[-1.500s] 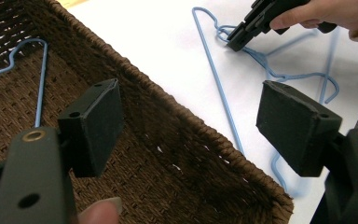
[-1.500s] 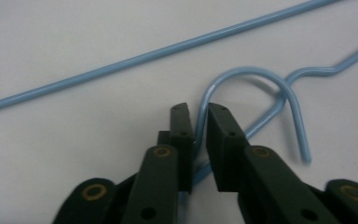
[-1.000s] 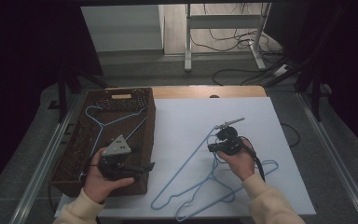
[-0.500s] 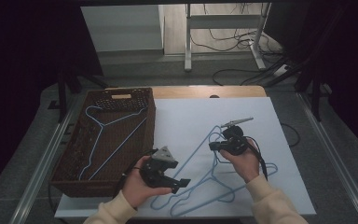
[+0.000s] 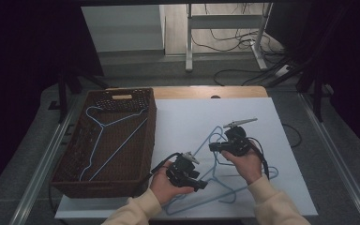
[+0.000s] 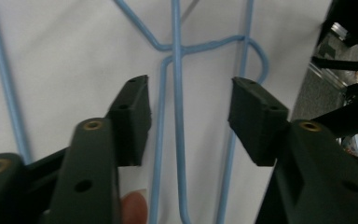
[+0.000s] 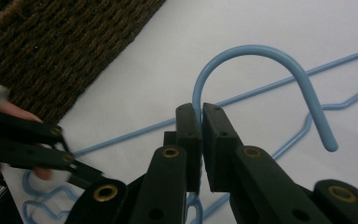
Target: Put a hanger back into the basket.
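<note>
Left gripper (image 5: 201,183): nearest the table's front edge, over the blue hangers (image 5: 215,187). In the left gripper view (image 6: 189,114) its jaws have just been closing and stand half apart, with blue wire running between the pads (image 6: 133,112) and no pad pressing on it.
Right gripper (image 5: 214,147): a little farther in; in the right gripper view (image 7: 201,116) the jaws are clamped on the neck of a hanger just below its hook (image 7: 261,70).
Held hanger: its hook rises out of the jaws and curls over; in the high view the hook end points away from the person, and the wire body runs back toward the front edge.
Hangers' lie: overlapping in a loose heap on the sheet, between the two hands; long axes slant from the front edge up toward the far right.
Surface: a white sheet (image 5: 192,122) over a wooden table (image 5: 206,92).
Basket (image 5: 75,180): dark wicker, left of the sheet, one blue hanger (image 5: 104,140) lying flat inside, hook at the far end.
Room: dim; grey floor (image 5: 136,70), metal stand legs (image 5: 190,42) and loose cables (image 5: 234,70) beyond the table.
</note>
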`<act>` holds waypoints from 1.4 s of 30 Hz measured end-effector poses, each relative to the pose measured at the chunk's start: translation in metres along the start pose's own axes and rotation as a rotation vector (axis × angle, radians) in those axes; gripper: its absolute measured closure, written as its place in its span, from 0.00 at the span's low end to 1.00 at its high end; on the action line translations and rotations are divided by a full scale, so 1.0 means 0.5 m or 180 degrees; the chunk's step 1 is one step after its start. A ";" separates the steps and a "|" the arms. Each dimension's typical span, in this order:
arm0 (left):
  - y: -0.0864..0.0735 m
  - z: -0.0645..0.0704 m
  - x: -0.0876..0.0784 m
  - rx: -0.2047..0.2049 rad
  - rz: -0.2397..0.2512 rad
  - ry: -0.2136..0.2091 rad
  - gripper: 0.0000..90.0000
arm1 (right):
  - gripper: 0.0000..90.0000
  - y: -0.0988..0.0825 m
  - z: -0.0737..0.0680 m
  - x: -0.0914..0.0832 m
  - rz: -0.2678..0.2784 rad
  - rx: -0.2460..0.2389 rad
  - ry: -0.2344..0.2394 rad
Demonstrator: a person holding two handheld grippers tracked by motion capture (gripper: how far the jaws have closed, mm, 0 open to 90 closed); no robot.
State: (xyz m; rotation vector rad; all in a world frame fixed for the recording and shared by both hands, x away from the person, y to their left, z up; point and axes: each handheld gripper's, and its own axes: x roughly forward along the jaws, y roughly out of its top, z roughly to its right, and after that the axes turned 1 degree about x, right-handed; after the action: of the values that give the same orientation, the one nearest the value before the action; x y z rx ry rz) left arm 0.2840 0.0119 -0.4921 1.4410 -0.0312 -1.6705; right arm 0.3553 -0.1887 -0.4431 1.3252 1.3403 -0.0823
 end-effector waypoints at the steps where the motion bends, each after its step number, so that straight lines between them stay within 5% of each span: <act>1: 0.000 -0.002 0.007 -0.0001 -0.0031 -0.0010 0.63 | 0.96 0.000 -0.001 0.000 0.0005 0.0010 0.0011; 7: -0.002 0.004 0.019 0.0059 -0.0131 0.0066 0.94 | 0.95 0.000 -0.002 -0.003 0.0019 -0.0032 0.0081; 14: -0.004 0.001 -0.008 -0.0087 0.0050 -0.0054 0.96 | 0.89 0.001 -0.002 -0.017 0.0123 -0.0065 0.0177; 15: -0.004 0.001 -0.014 -0.0111 0.0095 -0.0071 0.96 | 0.86 0.002 -0.001 -0.021 0.0152 -0.0083 0.0187; 18: -0.005 0.001 -0.037 -0.0223 0.0281 -0.0114 0.96 | 0.53 0.001 -0.003 -0.043 0.0376 -0.0201 0.0148; 24: -0.008 0.001 -0.080 -0.0333 0.0489 -0.0260 0.96 | 0.34 -0.010 -0.004 -0.103 0.0694 -0.0363 0.0209; 26: -0.009 0.001 -0.101 -0.0389 0.0583 -0.0382 0.96 | 0.33 -0.018 0.004 -0.123 0.0795 -0.0373 0.0206; 33: -0.008 0.011 -0.177 -0.0327 0.0818 -0.0375 0.96 | 0.31 -0.046 0.054 -0.184 0.1043 -0.0262 0.0179; 42: -0.014 -0.004 -0.268 -0.0290 0.1048 -0.0300 0.96 | 0.30 -0.065 0.093 -0.197 0.1079 -0.0170 0.0008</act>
State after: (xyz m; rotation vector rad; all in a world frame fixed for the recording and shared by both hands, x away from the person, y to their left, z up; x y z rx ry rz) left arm 0.2701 0.1009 -0.3924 1.2148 -0.2299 -1.4476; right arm 0.3291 -0.2934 -0.4074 1.4884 1.0959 0.1860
